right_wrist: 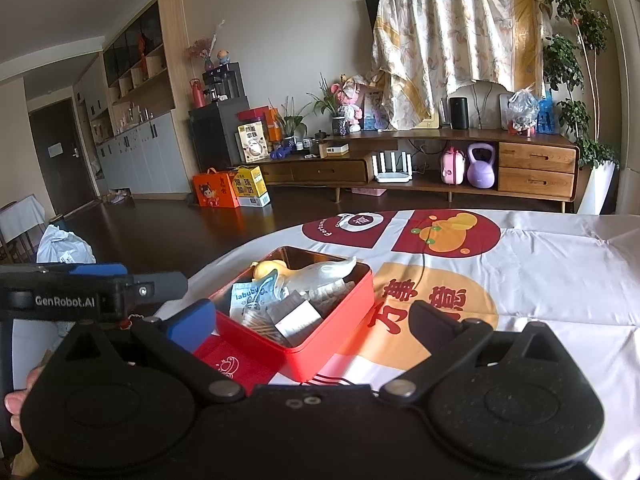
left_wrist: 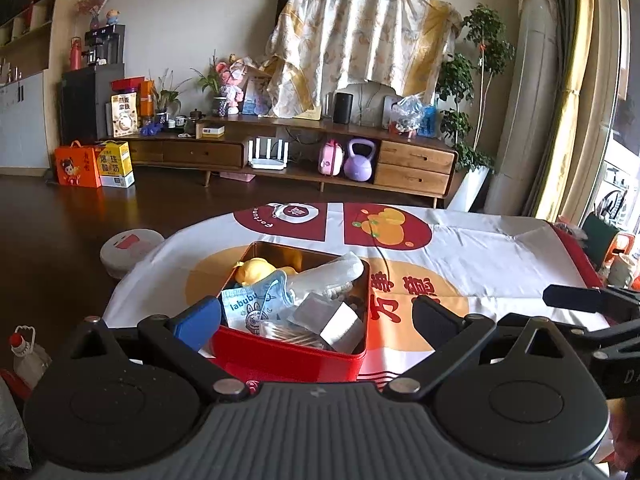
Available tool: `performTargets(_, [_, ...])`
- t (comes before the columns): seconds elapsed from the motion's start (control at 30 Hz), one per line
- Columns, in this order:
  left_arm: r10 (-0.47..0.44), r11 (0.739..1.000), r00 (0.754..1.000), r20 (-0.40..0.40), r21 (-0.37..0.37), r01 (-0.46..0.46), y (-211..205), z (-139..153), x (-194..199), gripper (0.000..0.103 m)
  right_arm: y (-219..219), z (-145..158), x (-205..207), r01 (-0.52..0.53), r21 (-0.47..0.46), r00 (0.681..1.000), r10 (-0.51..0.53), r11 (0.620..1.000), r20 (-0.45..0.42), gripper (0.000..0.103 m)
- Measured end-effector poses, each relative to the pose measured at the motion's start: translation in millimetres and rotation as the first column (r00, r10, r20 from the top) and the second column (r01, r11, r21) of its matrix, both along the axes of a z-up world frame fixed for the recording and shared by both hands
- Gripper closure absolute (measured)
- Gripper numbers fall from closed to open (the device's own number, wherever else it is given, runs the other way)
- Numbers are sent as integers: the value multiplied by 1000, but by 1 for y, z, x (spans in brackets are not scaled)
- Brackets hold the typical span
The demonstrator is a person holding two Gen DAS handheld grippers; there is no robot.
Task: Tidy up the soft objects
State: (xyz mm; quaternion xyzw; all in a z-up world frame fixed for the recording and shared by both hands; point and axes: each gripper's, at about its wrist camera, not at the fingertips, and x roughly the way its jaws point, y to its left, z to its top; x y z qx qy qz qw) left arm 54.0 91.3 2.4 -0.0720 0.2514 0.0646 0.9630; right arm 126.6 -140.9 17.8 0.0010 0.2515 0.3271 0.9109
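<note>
Red tin (left_wrist: 280, 354) holding soft packets, perhaps wipes, both grippers' fingers (left_wrist: 199, 320) spread

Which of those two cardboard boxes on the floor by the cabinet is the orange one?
The orange box is the left one, with a cartoon child printed on it; the yellow box stands touching its right side.

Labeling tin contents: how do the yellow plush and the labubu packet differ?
The yellow plush is rounded, plain yellow and lies at the far end of the red tin; the labubu packet is flat, pale blue, printed with lettering and a cartoon figure, and sits nearer. The packet overlaps the plush's near edge. Both lie inside the tin.
</note>
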Motion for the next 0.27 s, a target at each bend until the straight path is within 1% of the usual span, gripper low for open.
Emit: performTargets(0.27, [6,1000,1000,4,11,-6,-1,0,0,0,0,1,-1,5,-1,1000,-5,1000,-1,0])
